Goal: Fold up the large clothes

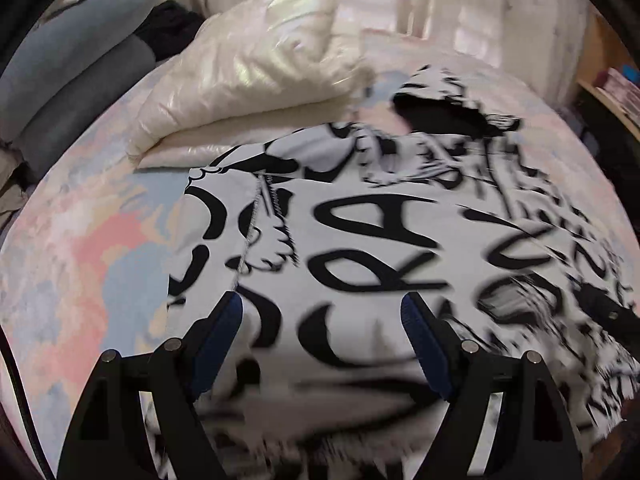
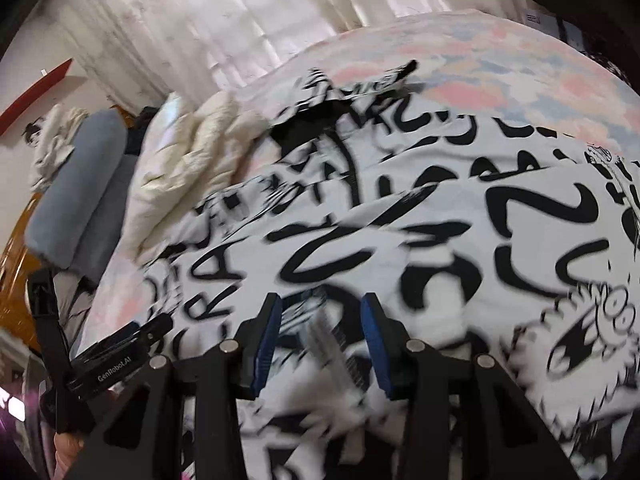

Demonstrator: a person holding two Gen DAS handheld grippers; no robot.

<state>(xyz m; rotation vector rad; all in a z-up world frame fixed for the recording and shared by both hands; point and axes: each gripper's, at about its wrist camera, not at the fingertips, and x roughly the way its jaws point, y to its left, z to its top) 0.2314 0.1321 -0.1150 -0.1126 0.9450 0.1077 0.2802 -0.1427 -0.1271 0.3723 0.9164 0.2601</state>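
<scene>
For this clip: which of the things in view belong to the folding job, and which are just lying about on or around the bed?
Part of the job:
- black-and-white printed garment, spread on the bed
- left tongs, open above it
- right tongs

Just lying about:
- cream quilt
- blue-grey pillows
- pastel bedsheet
- curtains

- The large cloth garment (image 1: 360, 248) is white, printed all over with bold black graffiti letters and cartoon figures; its hood opening (image 1: 436, 118) shows black inside.
- The bed sheet (image 1: 92, 248) carries a soft blotched pattern of pastel pink, pale blue, cream and lilac.
- The puffy quilted duvet (image 1: 256, 68) near the bed's far left corner is shiny cream-white.
- The two long bolster pillows (image 1: 76, 64) at the bed's left edge are plain grey-blue.
- The left gripper (image 1: 322, 312) and the right gripper (image 2: 321, 312) are black, with dark blue ribbed pads (image 2: 266, 344) and silver pins.
- The curtains (image 2: 224, 12) are white.
</scene>
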